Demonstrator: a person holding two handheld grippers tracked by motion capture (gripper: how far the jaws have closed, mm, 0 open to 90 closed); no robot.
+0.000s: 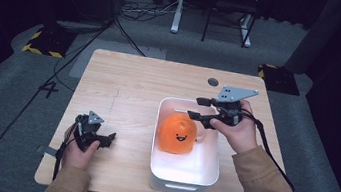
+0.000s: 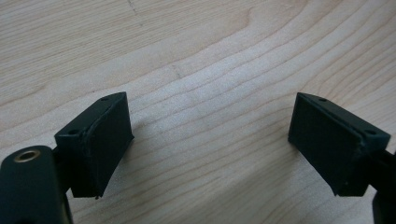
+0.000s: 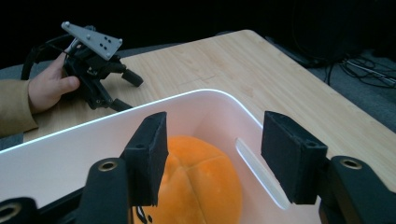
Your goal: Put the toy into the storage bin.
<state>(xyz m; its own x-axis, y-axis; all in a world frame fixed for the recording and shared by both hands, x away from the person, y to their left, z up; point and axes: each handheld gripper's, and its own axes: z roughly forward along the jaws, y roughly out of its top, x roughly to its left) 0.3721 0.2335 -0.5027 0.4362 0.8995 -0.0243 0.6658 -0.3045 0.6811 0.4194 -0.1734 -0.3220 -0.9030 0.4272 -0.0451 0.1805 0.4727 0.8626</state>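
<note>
I see an orange toy (image 1: 179,135) with a small black smiling face on its side and darker seam lines crossing its top, sitting in a plain white bin (image 1: 182,181). My table (image 1: 129,85) is pale wood with wavy tan grain and a grey round plug near its far edge, and the floor around it is grey carpet with yellow-and-black striped pads. Both my left gripper (image 1: 108,139) and right gripper (image 1: 198,108) are matt black with brass-coloured screw holes and light grey plates dotted with dark holes, and the sleeves (image 1: 266,190) are tan.
</note>
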